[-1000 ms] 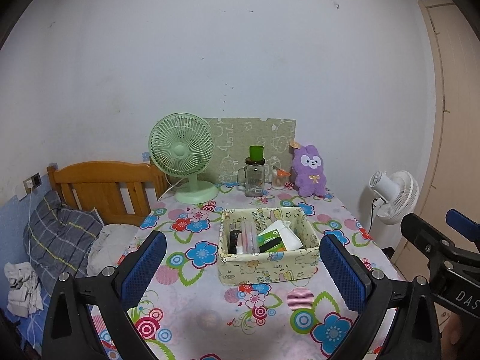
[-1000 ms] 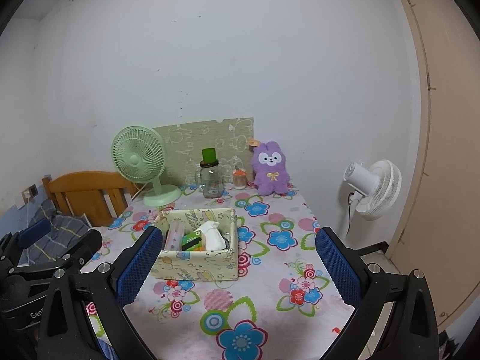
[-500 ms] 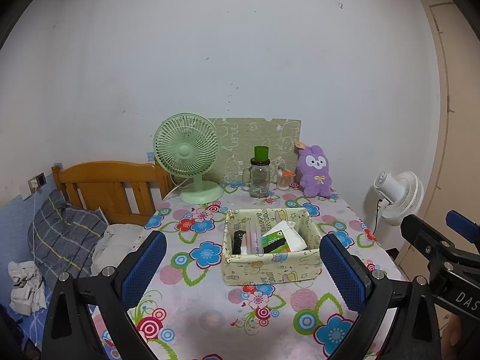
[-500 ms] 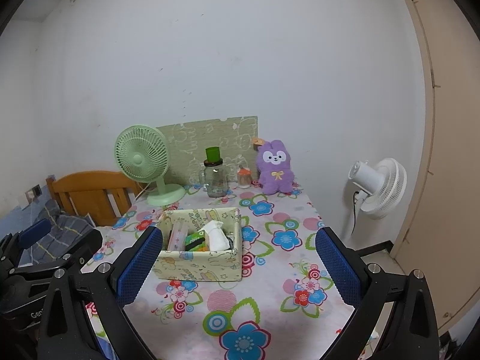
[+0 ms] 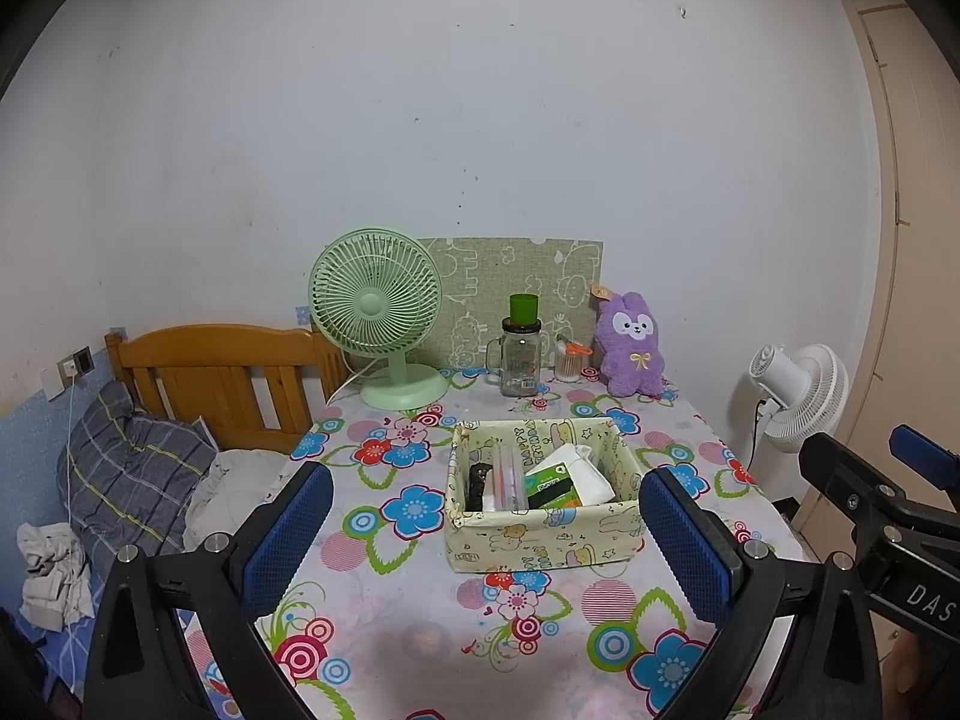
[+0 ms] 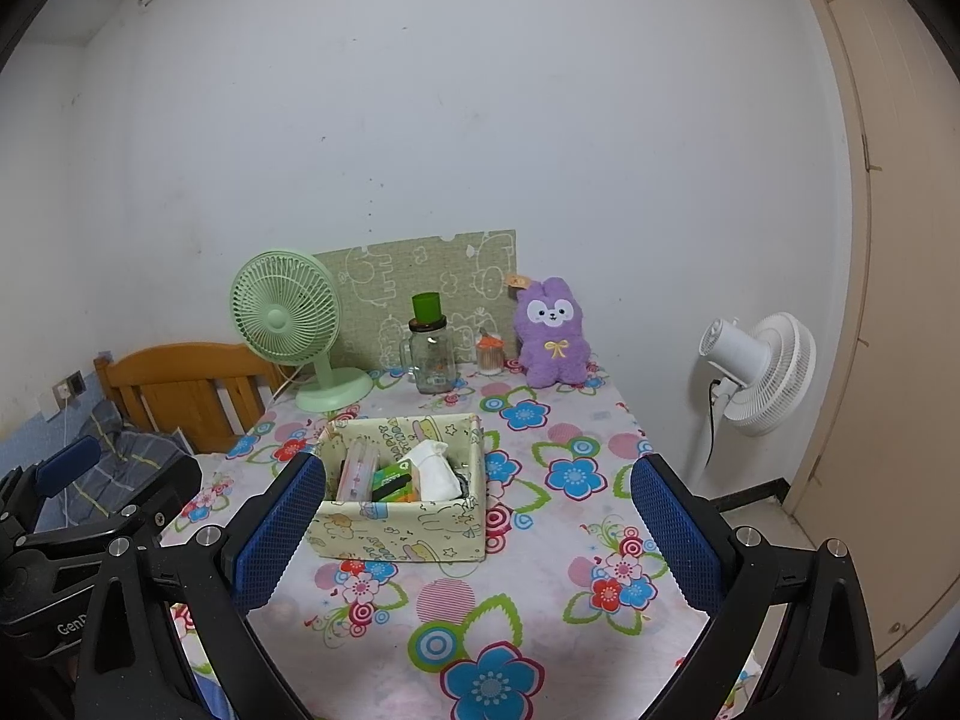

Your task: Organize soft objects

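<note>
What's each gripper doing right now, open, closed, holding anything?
Left gripper: open, fingers wide apart, holding nothing, above the table short of the fabric box.
Right gripper: open, holding nothing, also over the table.

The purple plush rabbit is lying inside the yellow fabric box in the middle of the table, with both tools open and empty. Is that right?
Not quite. The purple plush rabbit sits upright at the far edge of the table against the wall, beside the glass jar, not in the yellow fabric box. The right wrist view shows it. Both the left tool and right tool are open and empty.
</note>
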Tool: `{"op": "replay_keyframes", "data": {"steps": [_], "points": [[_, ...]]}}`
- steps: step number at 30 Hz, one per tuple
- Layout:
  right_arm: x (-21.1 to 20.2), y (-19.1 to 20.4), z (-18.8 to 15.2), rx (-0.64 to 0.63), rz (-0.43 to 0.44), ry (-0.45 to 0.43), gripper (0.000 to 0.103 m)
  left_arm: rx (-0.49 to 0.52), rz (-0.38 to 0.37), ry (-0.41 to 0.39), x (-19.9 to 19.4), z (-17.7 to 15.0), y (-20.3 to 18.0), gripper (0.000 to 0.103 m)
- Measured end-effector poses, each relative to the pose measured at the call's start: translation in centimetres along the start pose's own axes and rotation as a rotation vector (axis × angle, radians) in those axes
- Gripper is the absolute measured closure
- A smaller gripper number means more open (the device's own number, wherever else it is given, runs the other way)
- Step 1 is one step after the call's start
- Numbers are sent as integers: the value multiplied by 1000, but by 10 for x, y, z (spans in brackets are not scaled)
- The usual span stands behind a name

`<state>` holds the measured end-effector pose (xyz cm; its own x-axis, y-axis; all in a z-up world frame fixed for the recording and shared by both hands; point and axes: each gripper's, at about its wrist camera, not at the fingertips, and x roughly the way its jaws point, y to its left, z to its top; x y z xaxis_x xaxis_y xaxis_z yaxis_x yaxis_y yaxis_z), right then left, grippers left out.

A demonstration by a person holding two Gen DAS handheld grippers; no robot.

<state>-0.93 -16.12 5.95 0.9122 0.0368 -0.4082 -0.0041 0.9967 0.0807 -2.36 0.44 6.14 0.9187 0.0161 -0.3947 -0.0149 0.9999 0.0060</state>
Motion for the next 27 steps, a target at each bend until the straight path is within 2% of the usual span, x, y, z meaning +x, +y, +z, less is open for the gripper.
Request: {"op": "replay_keyframes", "data": {"steps": [27], "points": [[5, 3, 1, 2, -17, 3, 0, -1, -32, 2, 5, 2, 5, 0]]}}
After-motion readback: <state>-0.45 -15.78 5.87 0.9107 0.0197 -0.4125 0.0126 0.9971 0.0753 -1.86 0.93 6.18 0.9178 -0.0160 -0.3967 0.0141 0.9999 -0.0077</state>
